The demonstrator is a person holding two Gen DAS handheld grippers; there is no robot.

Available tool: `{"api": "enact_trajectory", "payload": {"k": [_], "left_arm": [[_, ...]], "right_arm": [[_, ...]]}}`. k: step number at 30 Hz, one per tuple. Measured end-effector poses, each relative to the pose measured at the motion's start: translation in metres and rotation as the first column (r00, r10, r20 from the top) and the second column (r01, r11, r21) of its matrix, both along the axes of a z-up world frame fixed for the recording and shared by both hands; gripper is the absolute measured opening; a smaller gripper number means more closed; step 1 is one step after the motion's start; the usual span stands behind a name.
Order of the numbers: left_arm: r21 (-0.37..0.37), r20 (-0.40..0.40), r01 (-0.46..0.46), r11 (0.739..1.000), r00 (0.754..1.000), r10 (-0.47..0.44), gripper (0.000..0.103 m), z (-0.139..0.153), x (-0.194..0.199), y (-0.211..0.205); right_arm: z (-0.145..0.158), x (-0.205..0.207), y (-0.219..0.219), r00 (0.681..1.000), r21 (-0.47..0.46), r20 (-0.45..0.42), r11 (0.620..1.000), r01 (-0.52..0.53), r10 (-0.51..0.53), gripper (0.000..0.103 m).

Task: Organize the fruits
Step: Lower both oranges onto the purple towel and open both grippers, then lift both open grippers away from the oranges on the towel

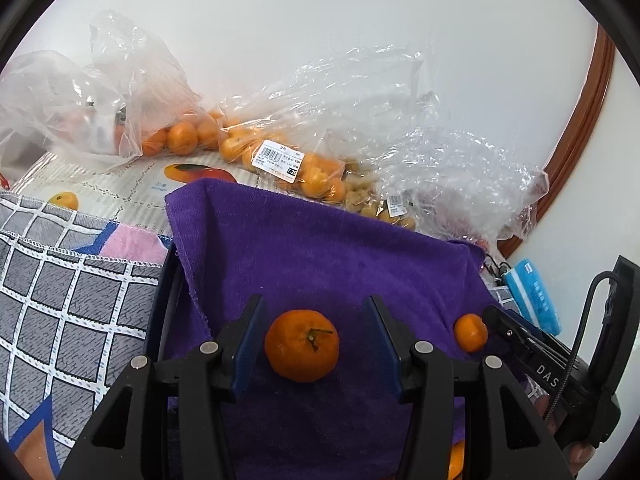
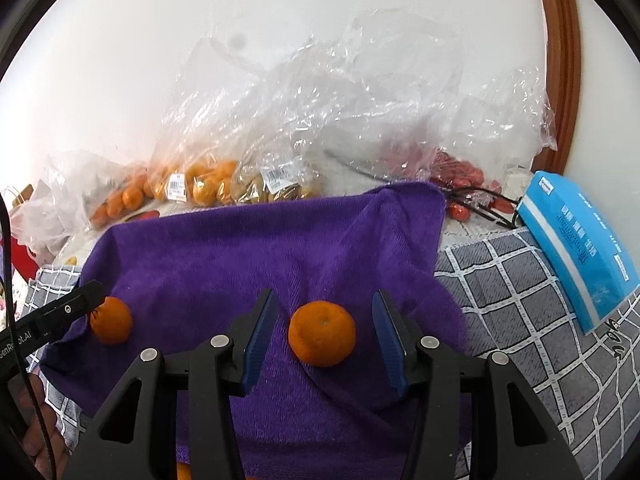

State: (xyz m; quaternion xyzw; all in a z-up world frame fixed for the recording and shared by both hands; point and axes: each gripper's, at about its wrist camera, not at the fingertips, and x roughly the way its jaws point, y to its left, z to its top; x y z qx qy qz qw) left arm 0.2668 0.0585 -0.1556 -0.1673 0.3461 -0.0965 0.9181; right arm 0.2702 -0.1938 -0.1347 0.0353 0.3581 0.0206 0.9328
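Two orange mandarins (image 2: 322, 333) (image 2: 111, 320) lie on a deep purple towel (image 2: 240, 248). Beneath it spreads a grey cloth (image 2: 520, 300) with a white grid pattern (a pink patch shows in the left wrist view). The box (image 2: 576, 240) is bright blue.

The white letters "DAS" are printed on the black body of the right gripper (image 1: 486, 314), seen at the right edge of the left wrist view, and the partial white lettering "enRo" and ".AI" is printed on the black body of the left gripper (image 2: 96, 290), seen at the left edge of the right wrist view. A white barcode price label (image 1: 279, 161) is stuck on the clear plastic bag of small orange citrus fruits (image 1: 320, 178); the figures "7.2" in white on a black patch can be read on it, and its remaining print is too small to be read. Print is carried on the flat blue and white packet (image 2: 576, 248) and on the other white bag labels (image 2: 276, 178), but it cannot be read.
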Motion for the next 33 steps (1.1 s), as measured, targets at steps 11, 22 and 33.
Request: {"api": "enact_trajectory", "payload": {"k": [11,22,33], "left_arm": [[0.039,0.035,-0.005,0.999,0.999,0.004,0.049,0.004,-0.005,-0.006],[0.012,0.066,-0.005,1.000,0.998,0.004,0.049,0.008,-0.010,-0.008],[0.063,0.112,-0.018,0.998,0.994,0.011,0.049,0.017,-0.017,-0.009]], "right_arm": [[0.011,-0.009,-0.004,0.997,-0.021,0.070,1.000,0.014,-0.013,0.049],[0.016,-0.010,-0.008,0.998,-0.007,0.069,1.000,0.014,-0.014,0.058],[0.018,-0.011,-0.009,0.998,0.021,0.060,1.000,-0.015,0.014,0.058]]}}
